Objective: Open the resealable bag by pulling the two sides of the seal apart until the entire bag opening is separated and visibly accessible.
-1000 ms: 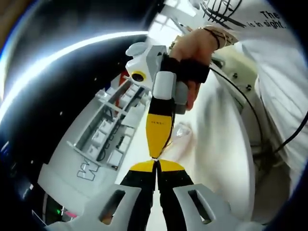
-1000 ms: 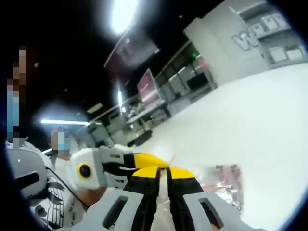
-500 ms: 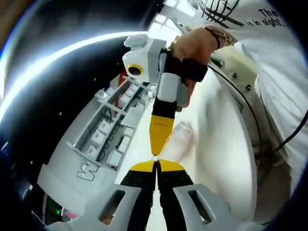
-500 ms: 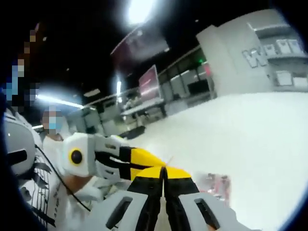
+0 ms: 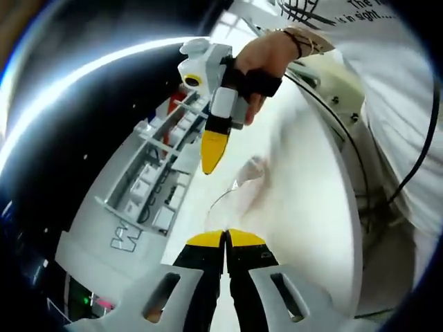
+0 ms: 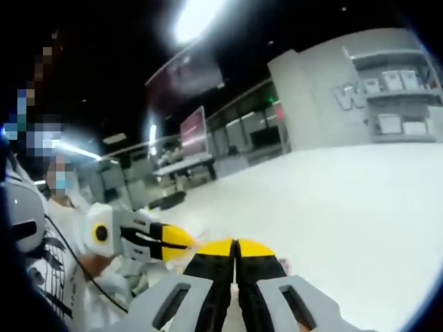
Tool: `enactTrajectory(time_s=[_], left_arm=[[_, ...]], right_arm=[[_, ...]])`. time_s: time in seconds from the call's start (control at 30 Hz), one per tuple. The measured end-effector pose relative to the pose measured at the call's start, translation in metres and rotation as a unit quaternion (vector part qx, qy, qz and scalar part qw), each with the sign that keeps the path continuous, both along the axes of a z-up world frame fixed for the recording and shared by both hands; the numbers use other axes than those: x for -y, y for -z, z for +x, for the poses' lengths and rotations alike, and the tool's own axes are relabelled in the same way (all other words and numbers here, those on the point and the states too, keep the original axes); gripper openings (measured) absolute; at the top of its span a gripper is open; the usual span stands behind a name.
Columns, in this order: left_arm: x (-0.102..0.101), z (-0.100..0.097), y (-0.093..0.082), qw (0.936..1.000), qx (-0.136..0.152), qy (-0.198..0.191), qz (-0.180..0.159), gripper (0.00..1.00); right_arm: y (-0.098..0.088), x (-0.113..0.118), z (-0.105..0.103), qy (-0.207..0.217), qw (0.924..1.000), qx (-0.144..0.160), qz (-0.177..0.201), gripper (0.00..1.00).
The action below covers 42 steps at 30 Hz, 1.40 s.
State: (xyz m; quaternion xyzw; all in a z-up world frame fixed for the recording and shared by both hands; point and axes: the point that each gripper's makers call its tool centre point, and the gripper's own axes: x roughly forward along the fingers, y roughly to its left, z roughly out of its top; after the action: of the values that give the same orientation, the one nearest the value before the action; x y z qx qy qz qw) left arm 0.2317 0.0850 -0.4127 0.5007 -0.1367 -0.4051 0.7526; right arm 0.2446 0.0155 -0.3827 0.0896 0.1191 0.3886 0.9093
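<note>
My left gripper [image 5: 225, 235] has its yellow-tipped jaws pressed together, and a thin clear edge of the resealable bag [image 5: 246, 190] runs up from the tips, so I read it as pinching the bag's near lip. In the right gripper view my right gripper [image 6: 236, 243] is likewise closed tip to tip; whether film sits between the tips I cannot tell, and the bag there is only a faint blur behind the jaws.

Change since half a second ago: in the left gripper view the right gripper [image 5: 212, 149], held in my hand [image 5: 257, 59], was touching my left tips; it now stands well apart, higher up the view. The bag's clear film is stretched and bellied between the two grippers over the white table [image 5: 304, 180]. In the right gripper view the left gripper [image 6: 163, 238] has slid off to the left.
</note>
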Motion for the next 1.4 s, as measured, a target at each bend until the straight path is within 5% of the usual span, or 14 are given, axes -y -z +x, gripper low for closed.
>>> enactTrajectory(time_s=[0.2,0.27,1.13,1.4], left_arm=[[0.006,-0.002,-0.005,0.9999,0.01,0.006,-0.002,0.01],[0.011,-0.004,-0.008,0.9998,0.013,0.013,-0.003,0.01],[0.016,-0.007,-0.017,0.9989,0.039,0.027,0.005,0.01],[0.009,-0.005,-0.015,0.999,0.04,0.016,0.01,0.01]], right_arm=[[-0.001,-0.024,-0.012,-0.061,0.9961,-0.043,0.049,0.0],[-0.001,-0.036,-0.018,-0.082,0.9927,-0.062,0.064,0.12],[0.021,-0.05,-0.022,-0.101,0.9914,-0.082,-0.015,0.03],[0.008,-0.027,-0.004,-0.032,0.9961,0.014,-0.081,0.0]])
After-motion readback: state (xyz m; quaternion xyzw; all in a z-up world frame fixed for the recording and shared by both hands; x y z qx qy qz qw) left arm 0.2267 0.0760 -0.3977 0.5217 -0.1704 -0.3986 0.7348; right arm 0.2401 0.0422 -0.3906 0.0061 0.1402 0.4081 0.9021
